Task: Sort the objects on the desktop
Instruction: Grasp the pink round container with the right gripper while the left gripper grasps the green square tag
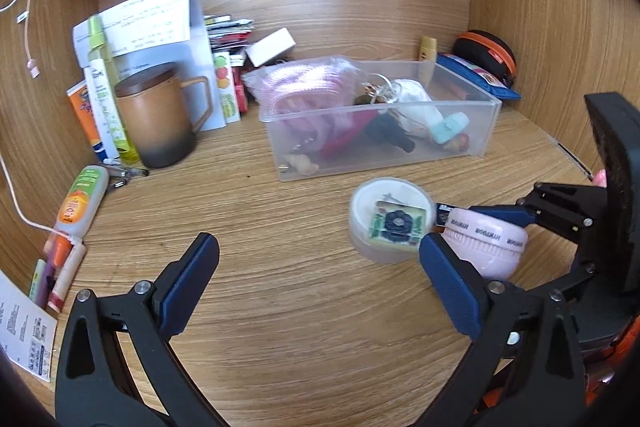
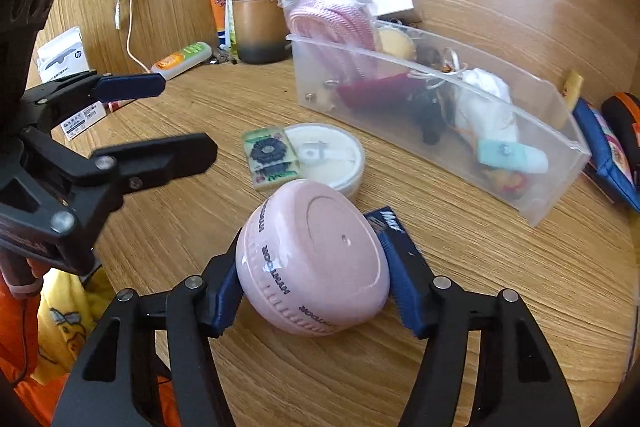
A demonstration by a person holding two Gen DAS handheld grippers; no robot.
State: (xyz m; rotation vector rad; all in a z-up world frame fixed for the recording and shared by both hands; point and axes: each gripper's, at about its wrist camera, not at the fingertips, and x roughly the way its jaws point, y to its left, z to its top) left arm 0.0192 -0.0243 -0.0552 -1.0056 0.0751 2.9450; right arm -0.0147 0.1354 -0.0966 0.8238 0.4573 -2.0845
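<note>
A pink round case (image 2: 316, 259) lies tilted on the wooden desk, and my right gripper (image 2: 312, 247) is shut on it, its blue pads pressing both sides. The left wrist view shows the same case (image 1: 488, 243) at the right, in the right gripper (image 1: 472, 243). My left gripper (image 1: 320, 243) hangs open over bare desk with nothing between its fingers; it also shows at the left (image 2: 186, 115). Just past the case sits a white round tin (image 1: 384, 199) (image 2: 332, 155) with a small green floral tile (image 1: 396, 225) (image 2: 270, 157) leaning on it.
A clear plastic bin (image 1: 480, 131) (image 2: 552, 179) holding pink cord and several small items stands behind the tin. A brown mug (image 1: 160, 119), bottles, tubes and papers crowd the left back corner. Pouches (image 1: 488, 55) lie at the right wall. A cable trails at the left.
</note>
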